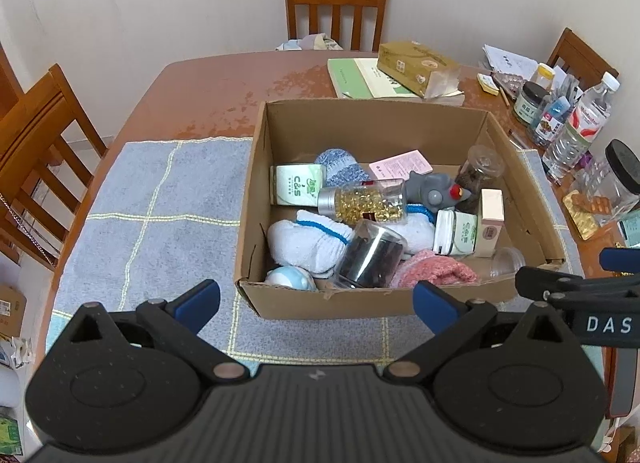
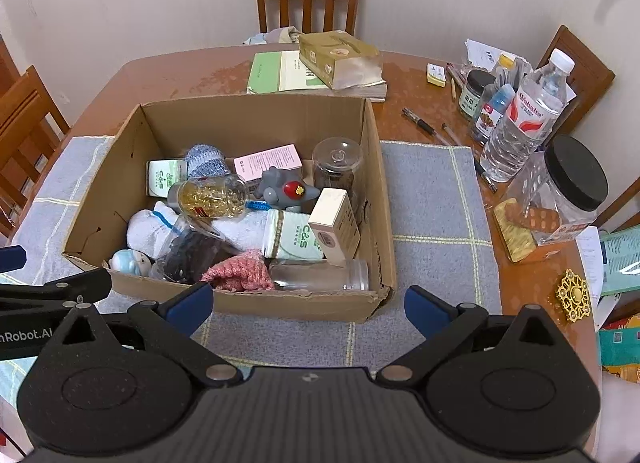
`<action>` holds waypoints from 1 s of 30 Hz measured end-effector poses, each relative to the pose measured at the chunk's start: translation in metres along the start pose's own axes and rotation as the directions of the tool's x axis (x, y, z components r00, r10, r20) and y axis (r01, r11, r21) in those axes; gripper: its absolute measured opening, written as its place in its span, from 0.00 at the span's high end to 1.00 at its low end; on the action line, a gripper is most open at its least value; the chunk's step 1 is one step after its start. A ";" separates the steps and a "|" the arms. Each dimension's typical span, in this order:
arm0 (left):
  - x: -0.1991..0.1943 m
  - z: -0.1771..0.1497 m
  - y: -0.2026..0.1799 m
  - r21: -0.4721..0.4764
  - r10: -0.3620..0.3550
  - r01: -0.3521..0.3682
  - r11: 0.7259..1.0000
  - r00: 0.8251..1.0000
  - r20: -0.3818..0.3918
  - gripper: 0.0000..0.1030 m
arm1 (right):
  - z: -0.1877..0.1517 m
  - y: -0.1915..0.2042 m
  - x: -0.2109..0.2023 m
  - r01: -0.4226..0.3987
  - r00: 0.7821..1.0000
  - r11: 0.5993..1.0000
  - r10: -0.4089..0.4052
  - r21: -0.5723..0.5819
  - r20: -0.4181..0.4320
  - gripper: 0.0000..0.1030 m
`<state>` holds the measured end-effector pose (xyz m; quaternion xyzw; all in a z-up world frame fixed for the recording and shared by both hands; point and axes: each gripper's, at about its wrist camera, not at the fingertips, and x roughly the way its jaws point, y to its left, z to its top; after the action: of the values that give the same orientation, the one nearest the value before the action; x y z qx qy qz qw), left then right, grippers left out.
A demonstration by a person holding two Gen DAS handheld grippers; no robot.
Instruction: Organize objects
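Both claws spread wide and empty before a full cardboard box.

The left claw (image 1: 316,305) and right claw (image 2: 308,309) hover just short of the near wall of the corrugated cardboard box (image 1: 376,125), which sits on a grey checked cloth (image 1: 160,199) over the wooden counter (image 1: 208,91). Inside lie a clear bottle of golden capsules (image 1: 366,203), fuzzy white socks (image 1: 306,243), a pink knit sock (image 1: 436,273) and a grey rubber mouse toy (image 1: 434,191).

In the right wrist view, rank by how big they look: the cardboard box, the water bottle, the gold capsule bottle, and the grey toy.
1. cardboard box
2. water bottle
3. gold capsule bottle and grey toy: look alike in size, so unranked.
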<state>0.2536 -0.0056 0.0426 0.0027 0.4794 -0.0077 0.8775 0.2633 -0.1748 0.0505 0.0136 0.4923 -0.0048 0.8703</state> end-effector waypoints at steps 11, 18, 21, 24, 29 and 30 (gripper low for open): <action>-0.003 0.000 -0.001 0.001 -0.001 0.001 1.000 1.000 -0.001 0.01 | 0.000 -0.002 -0.003 -0.002 1.000 1.000 0.002 0.012 0.007 0.00; -0.003 0.001 -0.002 0.003 0.002 -0.002 1.000 1.000 -0.003 0.01 | 0.000 -0.003 -0.004 -0.002 1.000 1.000 0.001 0.010 0.009 0.00; -0.003 0.001 -0.002 0.008 0.004 -0.004 1.000 1.000 -0.004 0.01 | 0.000 -0.003 -0.004 -0.001 1.000 1.000 0.001 0.008 0.009 0.00; -0.003 0.001 -0.001 0.008 0.005 -0.005 1.000 1.000 -0.006 0.01 | 0.000 -0.003 -0.004 0.000 1.000 1.000 0.000 0.010 0.006 0.00; -0.003 0.001 -0.001 0.007 0.005 -0.005 1.000 1.000 -0.006 0.01 | 0.000 -0.002 -0.004 0.000 1.000 1.000 0.000 0.012 0.005 0.00; -0.003 0.002 -0.001 0.009 0.004 -0.004 1.000 1.000 -0.005 0.01 | 0.000 -0.003 -0.004 0.001 1.000 1.000 -0.001 0.013 0.006 0.00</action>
<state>0.2536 -0.0062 0.0458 0.0074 0.4816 -0.0082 0.8763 0.2615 -0.1774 0.0542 0.0190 0.4898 -0.0083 0.8716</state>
